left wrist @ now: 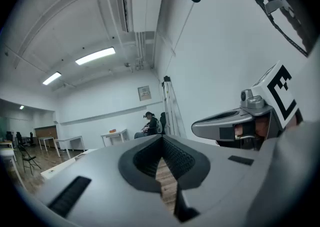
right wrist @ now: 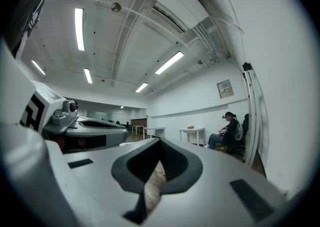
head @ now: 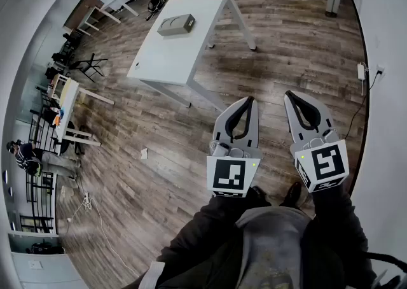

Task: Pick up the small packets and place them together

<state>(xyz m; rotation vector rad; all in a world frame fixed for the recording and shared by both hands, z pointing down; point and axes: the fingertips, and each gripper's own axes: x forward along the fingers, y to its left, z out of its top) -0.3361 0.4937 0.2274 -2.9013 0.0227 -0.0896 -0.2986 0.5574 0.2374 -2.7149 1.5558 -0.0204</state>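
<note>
I cannot make out any small packets in these views. In the head view both grippers are held side by side above the wooden floor, in front of the person's legs. My left gripper (head: 247,99) has its jaws shut with nothing between them. My right gripper (head: 289,95) is shut and empty too. Both point towards a white table (head: 191,52) a few steps ahead, which carries a grey box (head: 176,25). The left gripper view shows its closed jaws (left wrist: 161,139) and the right gripper (left wrist: 235,121) beside them. The right gripper view shows closed jaws (right wrist: 159,142) aimed at the room.
A small white scrap (head: 144,153) lies on the floor to the left. A power strip with a cable (head: 360,71) hangs by the right wall. More tables (head: 67,100) and a seated person (head: 25,156) are far left. Another seated person (right wrist: 227,131) is by the far wall.
</note>
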